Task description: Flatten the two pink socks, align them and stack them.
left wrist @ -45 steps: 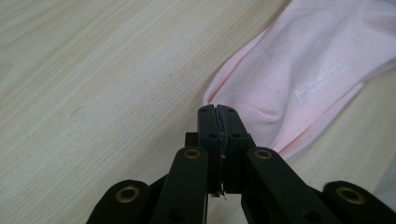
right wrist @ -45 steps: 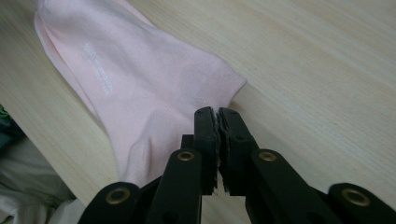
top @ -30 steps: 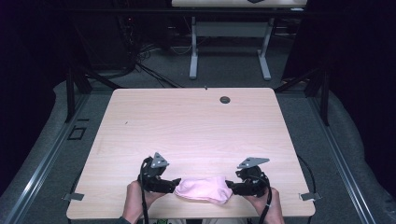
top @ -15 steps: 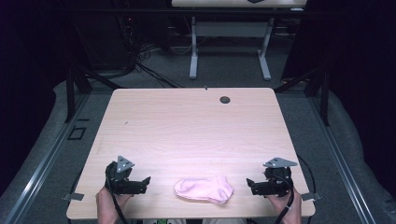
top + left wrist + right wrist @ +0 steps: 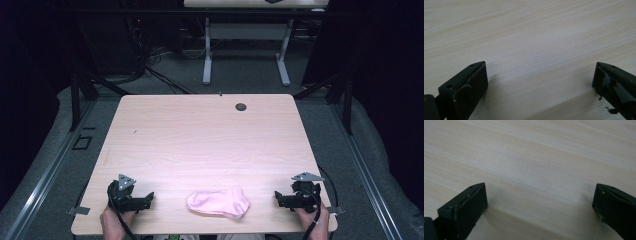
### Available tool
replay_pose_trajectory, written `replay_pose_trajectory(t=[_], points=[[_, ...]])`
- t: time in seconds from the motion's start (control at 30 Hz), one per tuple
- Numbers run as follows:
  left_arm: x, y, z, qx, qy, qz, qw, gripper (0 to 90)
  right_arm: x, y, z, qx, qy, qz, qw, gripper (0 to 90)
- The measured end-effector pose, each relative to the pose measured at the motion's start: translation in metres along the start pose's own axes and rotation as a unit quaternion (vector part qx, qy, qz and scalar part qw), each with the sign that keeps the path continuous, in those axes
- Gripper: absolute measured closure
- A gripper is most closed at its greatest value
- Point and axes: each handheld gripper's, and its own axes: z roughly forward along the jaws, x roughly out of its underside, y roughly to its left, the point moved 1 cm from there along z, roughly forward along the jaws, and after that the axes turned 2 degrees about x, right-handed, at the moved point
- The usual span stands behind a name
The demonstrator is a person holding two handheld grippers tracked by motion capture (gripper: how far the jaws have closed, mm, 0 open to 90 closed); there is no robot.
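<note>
On my table I count 1 pink sock, lying flat near the front edge, about midway between my 2 grippers and touching neither. There is also 1 small dark round fitting set in the tabletop near the far edge. My left gripper sits low at the front left corner, its jaws pointing right toward the sock, with my left hand wrapped around it from below. My right gripper sits low at the front right corner, its jaws pointing left toward the sock, with my right hand behind it. In the left gripper view the 2 black jaws stand wide apart over bare wood, with nothing between them; the right gripper view shows the same.
</note>
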Motion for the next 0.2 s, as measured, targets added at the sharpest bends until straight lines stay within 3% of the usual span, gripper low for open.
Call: replay_pose_trajectory(t=[0.1,0.2], points=[[-0.0002,0.0011,0.0007,0.003,-0.002,0.004,1.0,0.0,0.0032,-0.0011,0.0015,0.0,-0.023,-0.002,0.9997,0.0],[-0.0005,0.0014,0.0009,0.003,-0.002,0.002,1.0,0.0,0.0037,-0.001,0.0015,-0.001,-0.025,-0.002,0.9997,0.0]])
